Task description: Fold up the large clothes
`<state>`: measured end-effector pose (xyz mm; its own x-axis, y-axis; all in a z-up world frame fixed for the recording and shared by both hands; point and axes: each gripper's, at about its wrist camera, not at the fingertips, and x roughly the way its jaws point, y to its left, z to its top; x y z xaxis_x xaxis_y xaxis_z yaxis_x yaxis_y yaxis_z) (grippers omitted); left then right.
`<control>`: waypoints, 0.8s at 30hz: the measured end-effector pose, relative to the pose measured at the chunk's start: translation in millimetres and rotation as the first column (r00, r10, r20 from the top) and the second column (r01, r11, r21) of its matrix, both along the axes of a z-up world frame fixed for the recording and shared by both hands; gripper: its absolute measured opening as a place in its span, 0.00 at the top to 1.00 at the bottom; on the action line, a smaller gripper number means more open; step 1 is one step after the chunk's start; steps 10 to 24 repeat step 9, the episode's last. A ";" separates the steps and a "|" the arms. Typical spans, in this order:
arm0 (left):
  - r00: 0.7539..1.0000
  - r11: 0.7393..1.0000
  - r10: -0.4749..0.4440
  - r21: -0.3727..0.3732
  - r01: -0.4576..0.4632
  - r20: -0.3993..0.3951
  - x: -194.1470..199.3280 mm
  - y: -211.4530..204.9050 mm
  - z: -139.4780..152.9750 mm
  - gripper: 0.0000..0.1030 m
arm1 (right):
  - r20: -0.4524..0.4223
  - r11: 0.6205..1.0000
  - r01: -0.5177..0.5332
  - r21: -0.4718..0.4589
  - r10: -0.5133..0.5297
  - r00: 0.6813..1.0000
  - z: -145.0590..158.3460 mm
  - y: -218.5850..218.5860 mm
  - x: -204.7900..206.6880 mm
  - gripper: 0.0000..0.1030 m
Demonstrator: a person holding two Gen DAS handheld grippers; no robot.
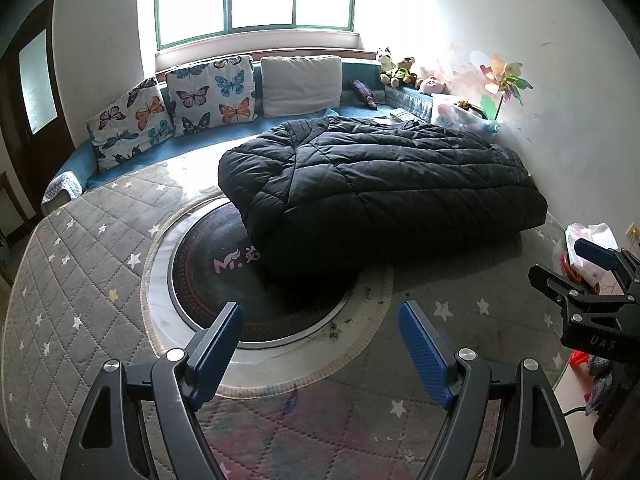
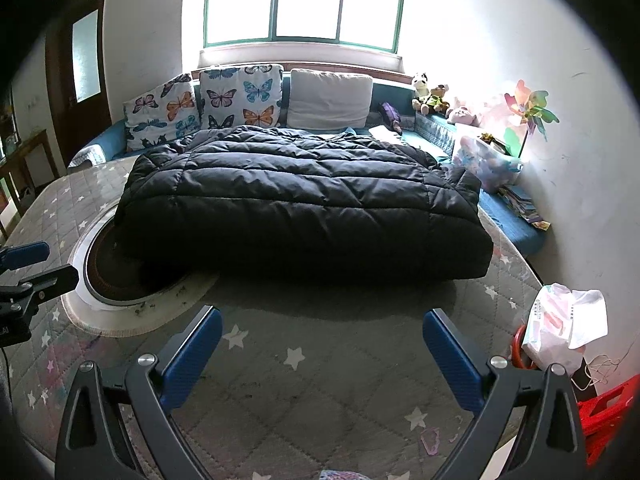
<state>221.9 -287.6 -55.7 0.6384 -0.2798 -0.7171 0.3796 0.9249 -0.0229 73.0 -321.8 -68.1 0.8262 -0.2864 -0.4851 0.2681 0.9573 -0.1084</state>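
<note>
1. Left wrist view: the left gripper (image 1: pixel 320 316) has its two blue-padded fingers (image 1: pixel 218 354) spread wide, holding nothing and touching nothing. They hang above the grey quilted table cover (image 1: pixel 80 280) with white stars, close to the round dark insert (image 1: pixel 224 280) in the tabletop.
2. Right wrist view: the right gripper (image 2: pixel 322 324) is released the same way, fingers (image 2: pixel 452 360) far apart with only the star-print cover showing between them.
3. Each gripper shows at the edge of the other's picture: the right one at the right border of the left view, the left one at the left border of the right view. From there, only parts of their fingers can be seen.
4. The black puffer coat (image 2: pixel 296 204) lies folded into a thick, roughly rectangular bundle on the table, ahead of both grippers and apart from them. Its near left corner overlaps the round insert and hides part of a pale logo printed there.
5. Behind the coat a blue sofa (image 1: pixel 180 152) carries butterfly cushions (image 1: pixel 212 96) and a plain cushion (image 1: pixel 302 84); the coat hides part of the seat.
6. The window (image 2: pixel 304 0) is blown out to white.
7. A crumpled white bag (image 2: pixel 564 324) sits at the table's right edge; its contents cannot be made out.
</note>
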 end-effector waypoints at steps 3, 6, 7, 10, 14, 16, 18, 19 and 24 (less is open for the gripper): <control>1.000 1.000 0.002 -0.008 -0.002 0.010 -0.8 -0.1 -1.7 0.18 | 0.001 1.000 0.000 0.002 0.000 1.000 -0.3 -0.2 -0.1 0.00; 1.000 1.000 0.004 -0.006 -0.003 0.011 -1.4 -0.4 -2.8 0.18 | -0.001 1.000 -0.003 0.002 0.003 1.000 -2.1 1.5 0.2 0.00; 1.000 1.000 0.000 -0.005 0.000 0.009 -1.6 -0.8 -3.0 0.18 | -0.003 1.000 -0.003 0.001 0.003 1.000 -2.7 1.7 0.7 0.00; 1.000 1.000 0.001 -0.001 -0.001 0.008 -1.5 -1.4 -3.6 0.18 | -0.004 1.000 -0.005 0.001 0.005 1.000 -3.7 2.2 1.4 0.00; 1.000 1.000 0.001 -0.001 -0.001 0.008 -1.5 -1.4 -3.6 0.18 | -0.004 1.000 -0.005 0.001 0.005 1.000 -3.7 2.2 1.4 0.00; 1.000 1.000 0.001 -0.001 -0.001 0.008 -1.5 -1.4 -3.6 0.18 | -0.004 1.000 -0.005 0.001 0.005 1.000 -3.7 2.2 1.4 0.00; 1.000 1.000 0.001 -0.001 -0.001 0.008 -1.5 -1.4 -3.6 0.18 | -0.004 1.000 -0.005 0.001 0.005 1.000 -3.7 2.2 1.4 0.00; 1.000 1.000 0.001 -0.001 -0.001 0.008 -1.5 -1.4 -3.6 0.18 | -0.004 1.000 -0.005 0.001 0.005 1.000 -3.7 2.2 1.4 0.00; 1.000 1.000 0.001 -0.001 -0.001 0.008 -1.5 -1.4 -3.6 0.18 | -0.004 1.000 -0.005 0.001 0.005 1.000 -3.7 2.2 1.4 0.00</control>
